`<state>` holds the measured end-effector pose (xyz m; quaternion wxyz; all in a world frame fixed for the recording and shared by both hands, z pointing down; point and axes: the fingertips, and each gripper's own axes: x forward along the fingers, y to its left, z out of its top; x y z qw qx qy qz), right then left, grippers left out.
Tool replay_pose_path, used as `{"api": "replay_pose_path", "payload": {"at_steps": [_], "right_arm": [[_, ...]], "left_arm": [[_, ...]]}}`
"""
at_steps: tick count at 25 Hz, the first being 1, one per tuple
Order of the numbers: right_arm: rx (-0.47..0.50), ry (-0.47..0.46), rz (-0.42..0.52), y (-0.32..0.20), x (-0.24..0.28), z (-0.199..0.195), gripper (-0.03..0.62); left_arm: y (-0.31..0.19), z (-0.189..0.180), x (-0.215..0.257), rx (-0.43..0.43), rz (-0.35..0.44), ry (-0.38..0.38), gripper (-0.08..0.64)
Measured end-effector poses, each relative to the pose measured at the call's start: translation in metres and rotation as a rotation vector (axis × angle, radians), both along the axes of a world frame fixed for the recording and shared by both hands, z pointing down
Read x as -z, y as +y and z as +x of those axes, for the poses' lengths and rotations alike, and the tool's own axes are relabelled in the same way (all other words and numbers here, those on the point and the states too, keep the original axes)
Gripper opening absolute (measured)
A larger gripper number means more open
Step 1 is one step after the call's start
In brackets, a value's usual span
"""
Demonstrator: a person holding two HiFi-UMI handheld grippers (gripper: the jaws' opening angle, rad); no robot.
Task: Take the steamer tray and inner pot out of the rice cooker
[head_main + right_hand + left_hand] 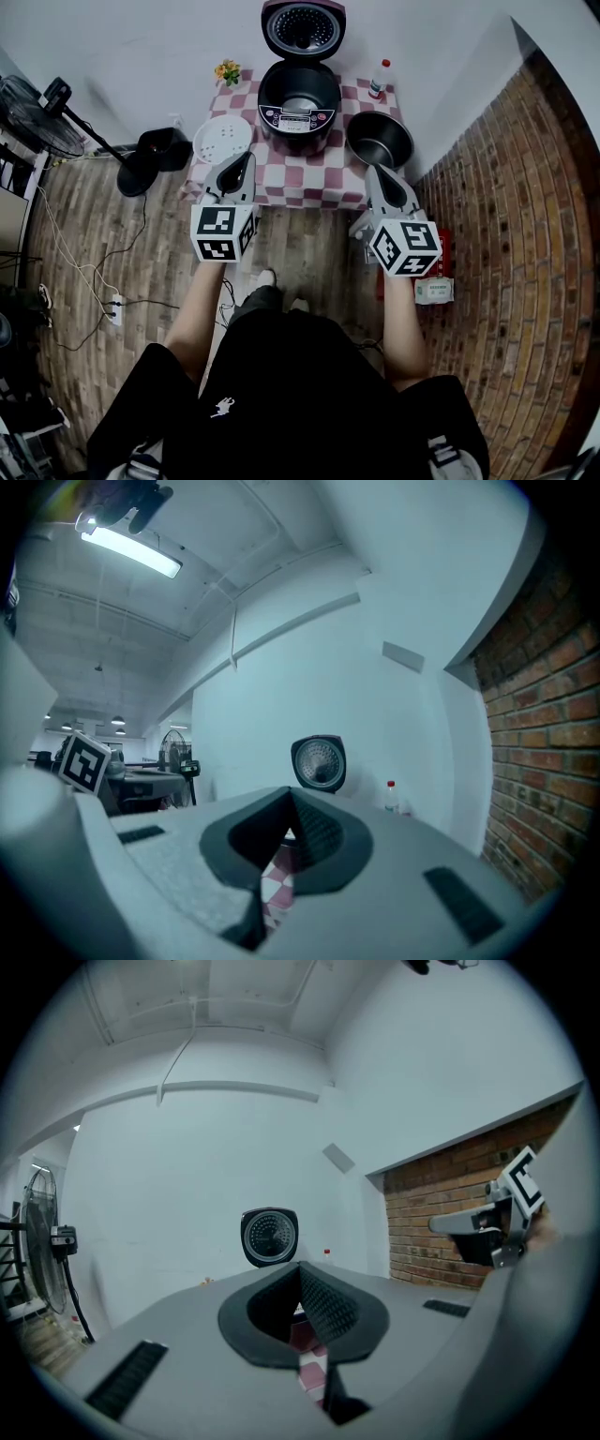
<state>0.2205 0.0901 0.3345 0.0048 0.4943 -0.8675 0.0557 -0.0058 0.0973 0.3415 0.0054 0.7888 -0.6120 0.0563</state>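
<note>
The black rice cooker (298,101) stands at the back of the checkered table (305,178) with its lid (302,28) raised. A white perforated steamer tray (222,139) lies on the table to its left. The metal inner pot (379,139) stands on the table to its right. My left gripper (247,157) is shut and empty, held level before the table's front edge, just beside the tray. My right gripper (373,171) is also shut and empty, just short of the pot. Both gripper views show closed jaws and the lid (269,1237) (319,763) beyond them.
A small flower pot (227,71) and a bottle (380,79) sit at the table's back corners. A standing fan (37,112) and a black bin (165,147) are on the left, with cables on the floor. A brick wall (525,216) runs along the right.
</note>
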Motion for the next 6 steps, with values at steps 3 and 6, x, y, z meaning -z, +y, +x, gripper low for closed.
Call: {"api": "replay_pose_path", "payload": {"at_steps": [3,6], "right_arm": [[0.0,0.003,0.0,-0.0032,-0.0009,0.0007,0.002],[0.003,0.006,0.005,-0.0073,-0.0011,0.0002,0.002]], "left_arm": [[-0.0032,0.002,-0.0005,-0.001,0.002,-0.001,0.003],[-0.0073,0.0027,-0.0018,-0.001,0.002,-0.002,0.003]]}}
